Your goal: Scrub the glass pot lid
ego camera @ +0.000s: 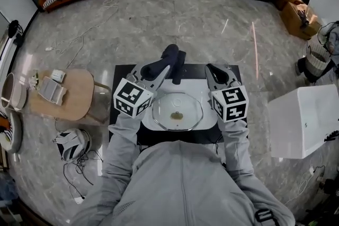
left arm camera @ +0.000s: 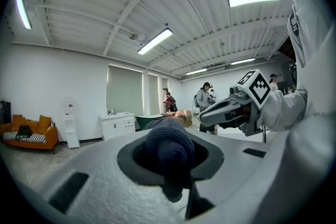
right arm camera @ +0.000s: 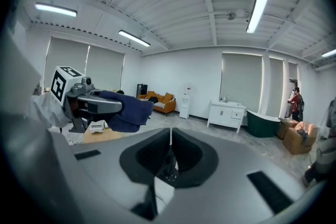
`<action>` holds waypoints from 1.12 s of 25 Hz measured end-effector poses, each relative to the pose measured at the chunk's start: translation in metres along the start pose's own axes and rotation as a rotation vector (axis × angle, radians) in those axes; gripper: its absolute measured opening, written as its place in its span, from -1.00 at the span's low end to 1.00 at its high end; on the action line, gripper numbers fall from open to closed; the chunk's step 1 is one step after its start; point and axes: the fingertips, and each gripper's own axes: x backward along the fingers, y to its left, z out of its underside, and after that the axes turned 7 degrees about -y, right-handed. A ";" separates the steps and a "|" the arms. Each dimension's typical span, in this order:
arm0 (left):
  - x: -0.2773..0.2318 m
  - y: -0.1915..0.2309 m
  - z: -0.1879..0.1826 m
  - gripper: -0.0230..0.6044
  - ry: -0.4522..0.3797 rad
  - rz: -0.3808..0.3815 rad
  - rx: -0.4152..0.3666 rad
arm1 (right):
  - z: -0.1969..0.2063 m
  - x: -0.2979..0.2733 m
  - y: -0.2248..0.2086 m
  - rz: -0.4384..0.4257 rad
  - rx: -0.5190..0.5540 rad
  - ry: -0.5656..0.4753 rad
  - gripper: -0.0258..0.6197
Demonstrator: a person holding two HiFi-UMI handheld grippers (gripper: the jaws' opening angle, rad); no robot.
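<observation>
The glass pot lid [ego camera: 177, 111] lies flat on a white board [ego camera: 210, 117] on a black table [ego camera: 124, 72], with a brownish spot at its middle. My left gripper [ego camera: 166, 62] is raised above the lid's far left side, shut on a dark blue cloth [ego camera: 171, 54]. In the left gripper view the cloth [left arm camera: 169, 153] fills the gap between the jaws. My right gripper [ego camera: 211, 68] hovers over the board's far right, jaws pressed together with nothing in them [right arm camera: 170, 140]. Both grippers point forward and level, so neither gripper view shows the lid.
A round wooden side table [ego camera: 74, 96] with small items stands to the left. A white box [ego camera: 302, 120] sits to the right. A helmet-like object [ego camera: 71, 143] and cables lie on the floor at left. People stand in the background of the room.
</observation>
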 end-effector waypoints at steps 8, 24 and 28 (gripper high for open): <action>0.029 0.024 -0.042 -0.66 -0.037 -0.092 -0.065 | -0.047 -0.009 0.013 -0.050 0.078 -0.086 -0.82; 0.049 0.037 -0.073 -0.66 -0.050 -0.156 -0.157 | -0.077 -0.005 0.016 -0.065 0.114 -0.123 -0.83; 0.046 0.031 -0.071 -0.66 -0.036 -0.134 -0.168 | -0.077 -0.003 0.018 -0.069 0.117 -0.119 -0.83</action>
